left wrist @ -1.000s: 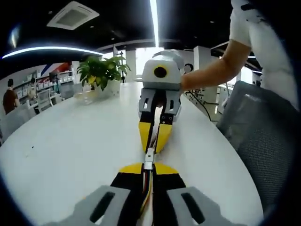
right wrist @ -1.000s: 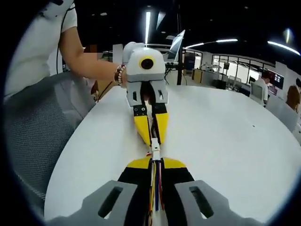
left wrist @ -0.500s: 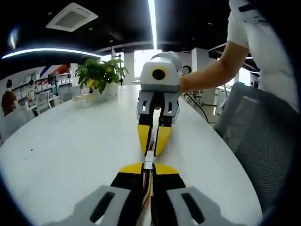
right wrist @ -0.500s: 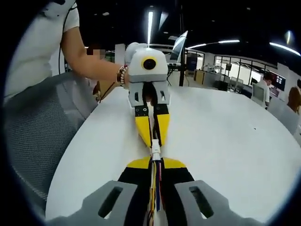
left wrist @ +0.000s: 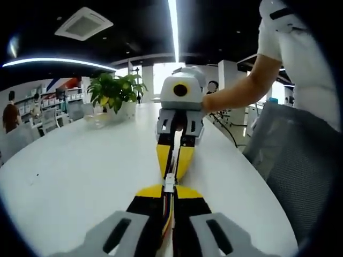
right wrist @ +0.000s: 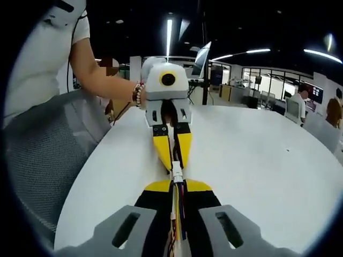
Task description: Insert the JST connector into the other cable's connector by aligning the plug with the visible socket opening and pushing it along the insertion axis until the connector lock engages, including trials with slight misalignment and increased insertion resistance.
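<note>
Light: bright ceiling strip lights [left wrist: 174,24] glared overhead, far windows blown out | Table [left wrist: 69,166]: evenly lit, soft shadows | Quality: strong fisheye bending at edges, centre sharp, far background soft

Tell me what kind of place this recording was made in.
Most likely an open-plan office or lab. A large white table carries a potted plant, grey mesh office chairs stand beside it, and linear ceiling lights hang overhead. In the right gripper view, more desks and seated people fill the background.
</note>
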Tool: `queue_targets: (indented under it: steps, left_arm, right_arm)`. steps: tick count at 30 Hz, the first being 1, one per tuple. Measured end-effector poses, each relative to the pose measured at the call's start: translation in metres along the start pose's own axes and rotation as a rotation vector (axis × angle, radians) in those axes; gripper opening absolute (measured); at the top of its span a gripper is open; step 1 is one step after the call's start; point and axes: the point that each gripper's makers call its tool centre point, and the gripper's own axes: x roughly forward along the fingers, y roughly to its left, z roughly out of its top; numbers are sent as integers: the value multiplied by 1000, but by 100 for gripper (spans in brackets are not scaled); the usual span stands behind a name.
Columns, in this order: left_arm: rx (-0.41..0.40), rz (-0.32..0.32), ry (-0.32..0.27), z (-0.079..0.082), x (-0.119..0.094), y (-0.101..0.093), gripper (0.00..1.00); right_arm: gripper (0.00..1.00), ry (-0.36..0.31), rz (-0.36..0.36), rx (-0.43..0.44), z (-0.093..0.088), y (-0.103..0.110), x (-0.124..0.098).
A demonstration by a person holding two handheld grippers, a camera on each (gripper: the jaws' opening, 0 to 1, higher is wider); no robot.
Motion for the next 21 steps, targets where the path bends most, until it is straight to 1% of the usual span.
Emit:
queue_targets:
  steps: [9,16,21]
  left_arm:
    - [-11,5,-10,2,2,2,0]
    - [5,18,7,-1,5,10,0]
    - [10,18,30,-6,11,19,0]
  right_arm:
    - [4,-3,-15,6,1,-2,1]
    - [4,2,-38,-23,-1,-11,1]
    - [4,14,-58,-32,-8,-21,4]
